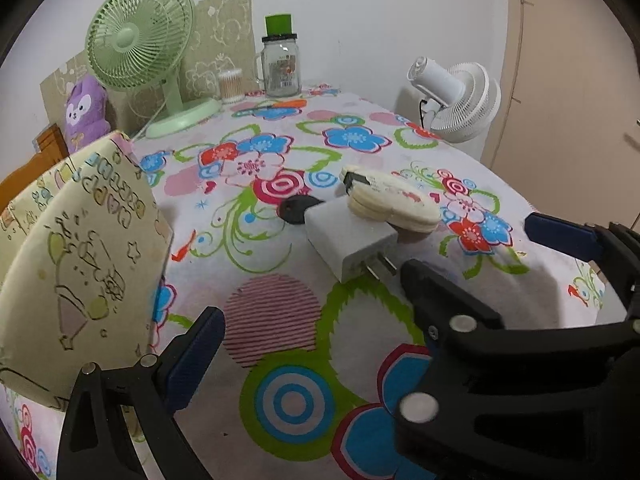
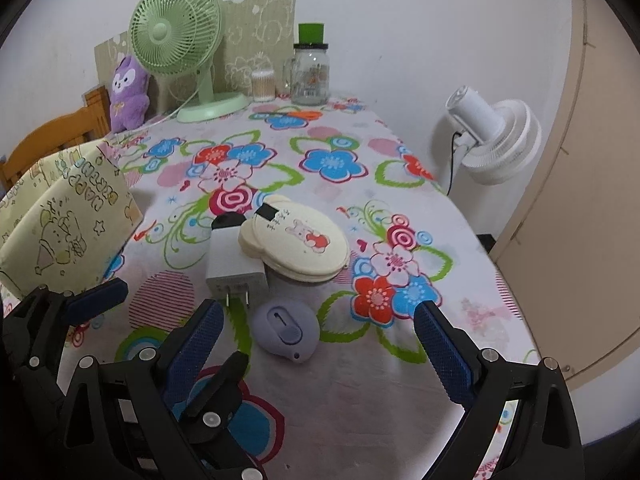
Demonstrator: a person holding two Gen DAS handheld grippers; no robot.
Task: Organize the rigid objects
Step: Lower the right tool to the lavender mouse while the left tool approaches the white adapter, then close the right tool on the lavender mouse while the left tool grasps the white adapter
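A white plug charger [image 1: 348, 236] [image 2: 234, 268] lies mid-table with its prongs toward me. A cream oval case with a bunny picture [image 1: 392, 200] [image 2: 296, 240] leans on it, and a small black piece [image 1: 296, 208] [image 2: 228, 222] sits just behind. A lavender round gadget [image 2: 286, 330] lies in front of the charger, between the fingers of my right gripper [image 2: 318, 312] [image 1: 480, 252], which is open and empty. My left gripper [image 1: 316, 332] [image 2: 176, 320] is open and empty too, and its right finger is hidden behind the right gripper. The two grippers overlap.
A yellow printed bag [image 1: 80, 260] [image 2: 64, 220] stands at the table's left edge. At the back are a green fan [image 2: 180, 40], a purple plush [image 2: 128, 92], a swab jar [image 2: 263, 86] and a glass jar with a green lid [image 2: 310, 72]. A white fan [image 2: 492, 136] stands off the right edge.
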